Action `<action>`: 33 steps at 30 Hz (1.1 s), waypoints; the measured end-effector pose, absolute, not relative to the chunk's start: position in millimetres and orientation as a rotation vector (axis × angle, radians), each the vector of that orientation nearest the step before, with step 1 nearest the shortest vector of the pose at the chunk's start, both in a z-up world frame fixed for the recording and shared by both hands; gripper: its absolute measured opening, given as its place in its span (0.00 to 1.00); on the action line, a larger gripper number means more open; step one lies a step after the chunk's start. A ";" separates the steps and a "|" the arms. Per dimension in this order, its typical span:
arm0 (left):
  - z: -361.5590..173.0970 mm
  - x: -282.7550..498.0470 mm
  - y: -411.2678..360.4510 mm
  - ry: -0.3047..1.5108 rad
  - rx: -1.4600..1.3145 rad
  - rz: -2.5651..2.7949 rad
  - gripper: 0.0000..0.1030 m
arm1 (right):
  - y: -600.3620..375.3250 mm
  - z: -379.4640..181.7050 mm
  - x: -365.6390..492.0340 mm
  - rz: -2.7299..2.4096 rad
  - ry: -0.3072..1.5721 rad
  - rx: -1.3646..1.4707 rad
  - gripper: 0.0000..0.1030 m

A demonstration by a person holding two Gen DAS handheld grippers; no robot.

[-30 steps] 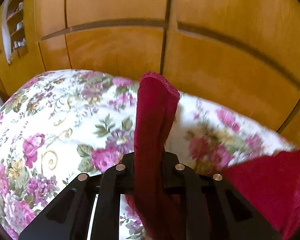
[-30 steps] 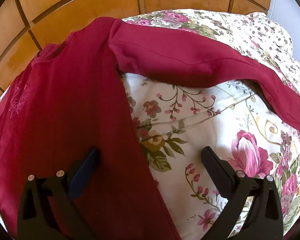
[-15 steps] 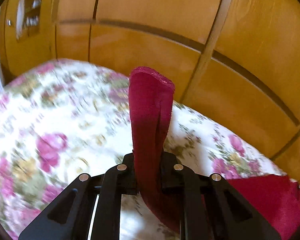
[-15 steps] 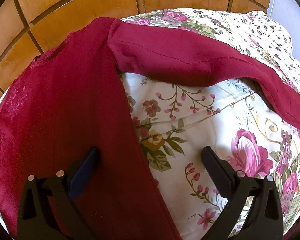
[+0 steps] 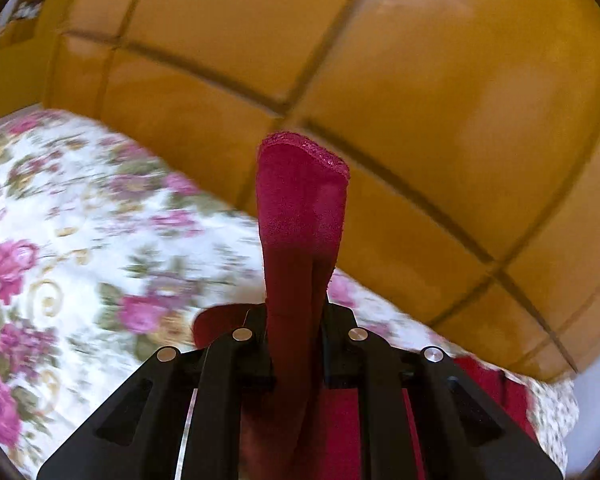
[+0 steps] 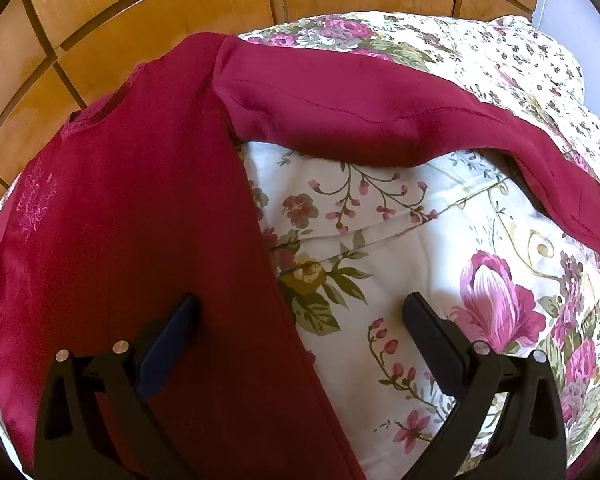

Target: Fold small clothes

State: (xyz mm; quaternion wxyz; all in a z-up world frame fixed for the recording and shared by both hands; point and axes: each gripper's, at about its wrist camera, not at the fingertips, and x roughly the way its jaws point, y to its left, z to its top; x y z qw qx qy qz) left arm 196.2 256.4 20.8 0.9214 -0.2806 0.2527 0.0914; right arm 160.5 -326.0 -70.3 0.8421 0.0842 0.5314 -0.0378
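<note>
Lying spread on the floral bedspread (image 6: 440, 264), the crimson top (image 6: 140, 220) looks light, limp and a little clingy; it should drape and crease wherever it is lifted, so cuffs, hems and shoulder seams seem the best places to pinch it. In the right wrist view its body fills the nine o'clock side, and one sleeve (image 6: 380, 116) runs from twelve toward three o'clock. The left gripper (image 5: 296, 344) has its jaws pressed together on the other sleeve's cuff (image 5: 300, 200), which stands up clear of the bed. The right gripper (image 6: 300, 312) hangs with jaws spread wide, holding nothing, straddling the body's side edge.
</note>
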 end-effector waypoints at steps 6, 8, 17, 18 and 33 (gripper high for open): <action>39.2 197.7 180.8 0.507 -0.538 -0.029 0.13 | -326.9 -70.6 160.4 -0.080 1.127 0.181 0.98; 41.6 197.7 151.8 0.517 -0.522 -0.095 0.13 | -327.0 -70.7 160.6 -0.080 1.127 0.181 0.98; 16.3 196.6 17.4 0.621 -0.382 -0.301 0.13 | -327.6 -71.4 161.3 -0.077 1.135 0.182 0.98; 12.3 197.4 7.4 0.632 -0.373 -0.314 0.13 | -327.8 -71.4 161.6 -0.077 1.136 0.181 0.98; -12.8 161.3 -30.7 0.590 -0.266 -0.299 0.85 | -294.9 -27.9 158.0 -0.099 1.002 0.006 0.98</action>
